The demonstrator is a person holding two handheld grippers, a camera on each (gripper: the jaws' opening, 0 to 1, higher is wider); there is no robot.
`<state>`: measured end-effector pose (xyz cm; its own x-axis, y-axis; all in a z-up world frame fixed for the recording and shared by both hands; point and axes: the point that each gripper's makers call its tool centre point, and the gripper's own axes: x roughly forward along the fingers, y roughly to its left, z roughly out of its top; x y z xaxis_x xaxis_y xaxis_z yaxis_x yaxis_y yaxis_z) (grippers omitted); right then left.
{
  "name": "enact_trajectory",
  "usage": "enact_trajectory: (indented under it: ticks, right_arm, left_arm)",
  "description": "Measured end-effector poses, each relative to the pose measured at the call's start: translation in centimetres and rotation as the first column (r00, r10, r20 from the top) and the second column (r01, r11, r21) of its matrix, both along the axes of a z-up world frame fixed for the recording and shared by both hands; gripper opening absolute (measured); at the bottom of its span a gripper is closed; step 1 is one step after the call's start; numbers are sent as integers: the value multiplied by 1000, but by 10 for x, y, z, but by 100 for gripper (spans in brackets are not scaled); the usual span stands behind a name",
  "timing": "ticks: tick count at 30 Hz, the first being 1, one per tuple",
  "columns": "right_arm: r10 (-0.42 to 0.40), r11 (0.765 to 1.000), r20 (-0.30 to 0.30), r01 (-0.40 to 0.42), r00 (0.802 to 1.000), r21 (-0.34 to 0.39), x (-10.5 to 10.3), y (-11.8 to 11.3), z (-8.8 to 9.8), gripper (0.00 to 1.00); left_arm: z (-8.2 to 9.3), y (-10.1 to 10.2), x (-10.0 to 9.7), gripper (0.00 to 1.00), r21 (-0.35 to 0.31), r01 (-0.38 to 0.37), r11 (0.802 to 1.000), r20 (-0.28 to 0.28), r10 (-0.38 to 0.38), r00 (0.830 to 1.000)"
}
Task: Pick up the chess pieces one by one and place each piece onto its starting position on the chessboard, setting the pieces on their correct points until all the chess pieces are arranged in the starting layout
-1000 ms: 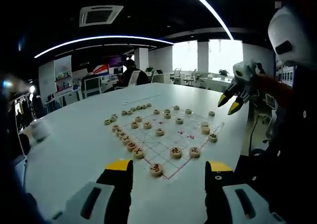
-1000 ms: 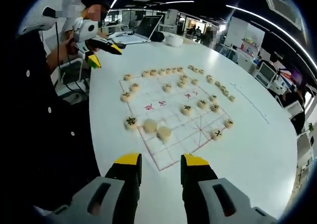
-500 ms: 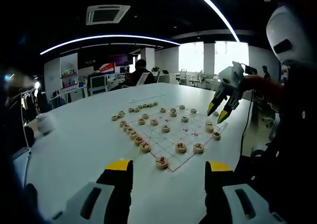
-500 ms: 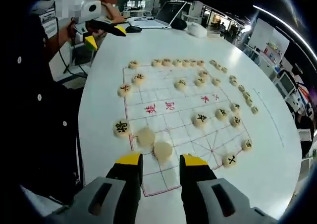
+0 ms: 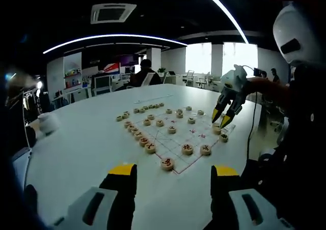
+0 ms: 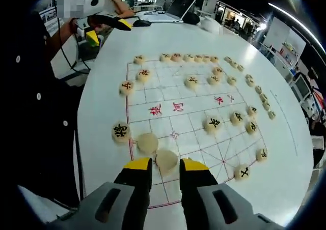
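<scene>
Jaws of right gripper point(image 6: 165, 164) bracket one of two blank discs point(image 6: 166, 159); left gripper point(image 5: 173, 170) gapes.

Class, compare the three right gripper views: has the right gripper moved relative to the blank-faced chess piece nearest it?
Yes. The right gripper has closed in on the blank piece, which now sits between its tips; earlier the piece lay well ahead.

Right gripper point(image 6: 165, 165) now down at the board point(image 6: 173, 108), fingers point(image 6: 138, 165) closer together, flanking a blank-faced piece point(image 6: 166, 160) near the edge. Left gripper point(image 5: 173, 170) drawn slightly back, still open.
</scene>
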<state>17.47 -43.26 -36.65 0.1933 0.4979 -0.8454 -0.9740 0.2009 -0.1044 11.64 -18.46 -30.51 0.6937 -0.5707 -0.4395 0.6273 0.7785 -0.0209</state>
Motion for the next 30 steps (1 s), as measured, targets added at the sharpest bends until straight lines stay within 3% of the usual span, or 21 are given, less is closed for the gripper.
enact_trajectory:
  ticks: [6,12,17,24,28,30]
  right_arm:
    - [3,1000,9,-3,1000,-9,2,0,-2,19]
    - [4,1000,37,-4,999,1,1,-2,8,19]
    - [2,1000,130,-5,992,18,7,-3,26,19]
    - [9,999,281,-18,960,29,17,-5,50,19]
    - [25,999,376,-35,926,19,26,-7,61,19]
    - [32,999,435,-44,900,17,32,-7,68,19]
  left_arm:
    - [0,0,-1,59,3,-1,1000,0,1,1000]
    - [1,-1,0,59,-4,-1,1000,1,1,1000]
    - [5,-4,3,59,-24,2,1000,-1,-2,1000]
    - [10,-12,12,59,-78,14,997,-17,-15,1000]
    - [13,-19,19,59,-126,17,992,-38,-22,999]
    - [15,-26,24,58,-161,22,987,-56,-32,998]
